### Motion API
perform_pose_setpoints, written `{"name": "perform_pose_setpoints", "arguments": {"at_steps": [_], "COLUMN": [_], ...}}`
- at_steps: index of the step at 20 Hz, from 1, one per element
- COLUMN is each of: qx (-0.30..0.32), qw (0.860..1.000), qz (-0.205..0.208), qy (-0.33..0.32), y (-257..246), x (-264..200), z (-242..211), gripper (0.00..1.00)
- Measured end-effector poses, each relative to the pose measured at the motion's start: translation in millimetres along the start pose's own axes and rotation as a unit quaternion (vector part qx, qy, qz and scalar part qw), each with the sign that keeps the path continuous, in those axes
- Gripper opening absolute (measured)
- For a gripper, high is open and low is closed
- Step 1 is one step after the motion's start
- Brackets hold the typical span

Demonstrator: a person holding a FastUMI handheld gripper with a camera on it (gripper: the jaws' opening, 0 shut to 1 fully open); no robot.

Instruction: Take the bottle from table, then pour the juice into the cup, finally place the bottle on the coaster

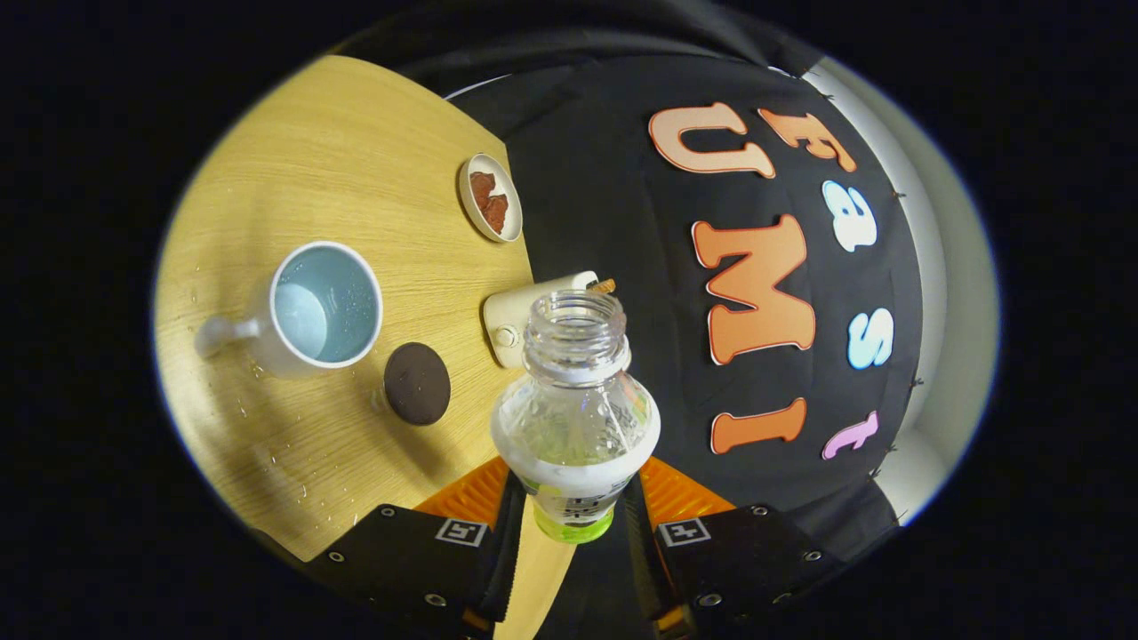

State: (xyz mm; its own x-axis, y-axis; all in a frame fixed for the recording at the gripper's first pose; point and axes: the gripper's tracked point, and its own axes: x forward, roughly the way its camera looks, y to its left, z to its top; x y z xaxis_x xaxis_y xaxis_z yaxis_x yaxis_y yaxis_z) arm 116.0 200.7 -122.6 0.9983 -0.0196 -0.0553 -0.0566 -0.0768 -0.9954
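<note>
A small dish (490,197) of reddish-brown pieces (489,201) rests on the wooden table (356,151).

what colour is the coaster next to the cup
Dark brown, a plain round coaster beside the white cup, clearest in the gripper view.

The light wood-grain counter (356,151) carries a white cup (322,307) with its handle turned away from the coaster. A dark round coaster (416,383) lies just beside the cup. Beyond the cup sits a small dish (490,197) holding reddish pieces. A cream-coloured device (516,316) rests near the coaster. Water droplets (284,458) speckle the wood by the cup.
</note>
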Motion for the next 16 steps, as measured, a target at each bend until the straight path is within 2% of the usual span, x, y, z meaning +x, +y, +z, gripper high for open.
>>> {"name": "perform_pose_setpoints", "arguments": {"at_steps": [5,16], "qx": [-0.080,-0.164], "qw": [0.996,0.985], "qz": [-0.023,-0.047], "qy": [-0.024,-0.039], "y": [0.8,-13.9], "x": [3.8,18.5], "z": [12.2,15.2], "gripper": [0.55,0.55]}}
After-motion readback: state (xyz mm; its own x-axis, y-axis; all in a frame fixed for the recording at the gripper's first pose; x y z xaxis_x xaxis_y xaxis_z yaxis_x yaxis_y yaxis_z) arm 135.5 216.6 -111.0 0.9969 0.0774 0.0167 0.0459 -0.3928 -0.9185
